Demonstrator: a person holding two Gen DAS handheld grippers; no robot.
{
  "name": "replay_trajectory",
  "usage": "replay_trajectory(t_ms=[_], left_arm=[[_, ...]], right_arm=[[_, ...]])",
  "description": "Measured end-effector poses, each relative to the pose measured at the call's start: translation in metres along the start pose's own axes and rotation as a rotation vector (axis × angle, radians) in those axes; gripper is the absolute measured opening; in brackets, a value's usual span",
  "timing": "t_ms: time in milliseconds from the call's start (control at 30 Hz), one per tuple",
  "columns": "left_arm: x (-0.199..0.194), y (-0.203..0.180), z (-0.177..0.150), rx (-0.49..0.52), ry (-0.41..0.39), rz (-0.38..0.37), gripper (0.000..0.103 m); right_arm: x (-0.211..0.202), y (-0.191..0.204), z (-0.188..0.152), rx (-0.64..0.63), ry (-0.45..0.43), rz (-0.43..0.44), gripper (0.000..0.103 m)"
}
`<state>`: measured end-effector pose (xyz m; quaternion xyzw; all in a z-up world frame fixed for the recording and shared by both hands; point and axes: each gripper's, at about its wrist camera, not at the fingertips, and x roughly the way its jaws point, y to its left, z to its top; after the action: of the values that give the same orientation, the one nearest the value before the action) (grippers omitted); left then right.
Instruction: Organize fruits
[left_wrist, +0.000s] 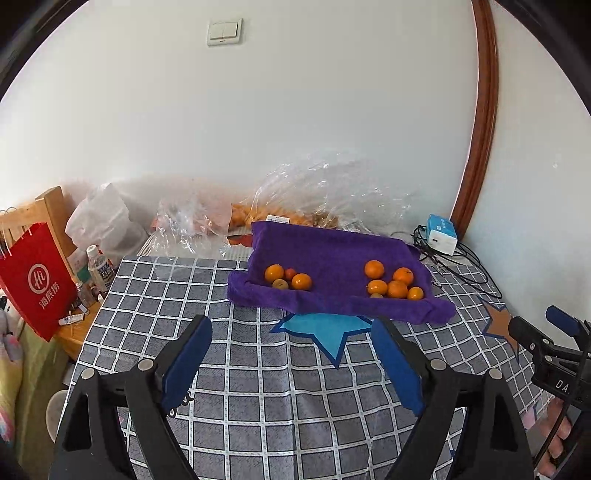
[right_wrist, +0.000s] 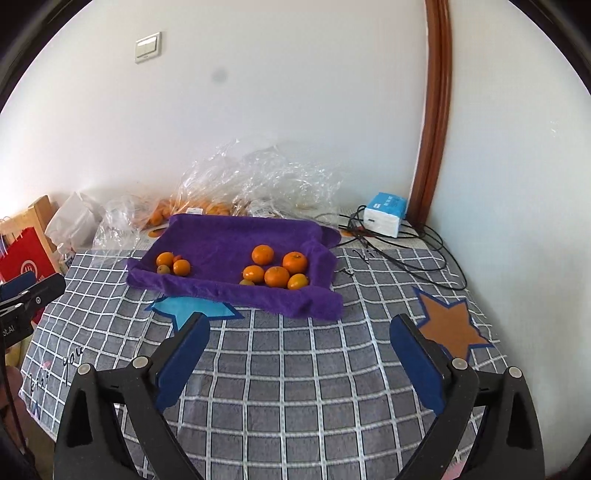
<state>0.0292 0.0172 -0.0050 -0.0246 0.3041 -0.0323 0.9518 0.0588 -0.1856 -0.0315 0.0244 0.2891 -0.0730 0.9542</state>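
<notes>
A purple towel (left_wrist: 332, 254) (right_wrist: 229, 236) lies on the checked tablecloth at the far side, its edges folded up. On its left sit two oranges (left_wrist: 274, 273) (right_wrist: 165, 259) with a small red fruit and a small brownish fruit (left_wrist: 280, 284). On its right lies a cluster of several oranges (left_wrist: 397, 288) (right_wrist: 277, 276) with a small brownish fruit (right_wrist: 246, 283). My left gripper (left_wrist: 291, 325) is open and empty, held above the cloth short of the towel. My right gripper (right_wrist: 301, 323) is open and empty, also short of the towel.
Clear plastic bags (left_wrist: 325, 192) (right_wrist: 258, 177) with more fruit lie behind the towel by the wall. A tissue pack (right_wrist: 386, 214) and black cables (right_wrist: 406, 254) are at the back right. A red paper bag (left_wrist: 35, 280) and bottles (left_wrist: 99, 267) stand off the table's left edge.
</notes>
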Motion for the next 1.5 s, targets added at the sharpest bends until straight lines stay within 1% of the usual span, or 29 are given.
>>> replay_trajectory(t_ms=[133, 233, 267, 433, 1500], left_arm=[[-0.020, -0.004, -0.004, 0.002, -0.029, 0.025, 0.092], [-0.031, -0.005, -0.005, -0.001, -0.041, 0.026, 0.093], [-0.033, -0.006, -0.005, -0.003, -0.044, 0.029, 0.093], [-0.039, -0.008, -0.006, 0.001, -0.050, 0.038, 0.093], [-0.043, -0.009, -0.011, 0.006, -0.045, 0.039, 0.093]], right_arm=[[-0.024, -0.005, -0.005, -0.002, -0.022, -0.002, 0.100], [-0.038, -0.010, -0.008, 0.004, -0.037, 0.005, 0.101], [-0.041, -0.011, -0.009, 0.005, -0.039, 0.007, 0.103], [-0.050, -0.013, -0.012, -0.003, -0.047, -0.007, 0.103], [-0.048, -0.006, -0.021, -0.010, -0.039, -0.002, 0.103]])
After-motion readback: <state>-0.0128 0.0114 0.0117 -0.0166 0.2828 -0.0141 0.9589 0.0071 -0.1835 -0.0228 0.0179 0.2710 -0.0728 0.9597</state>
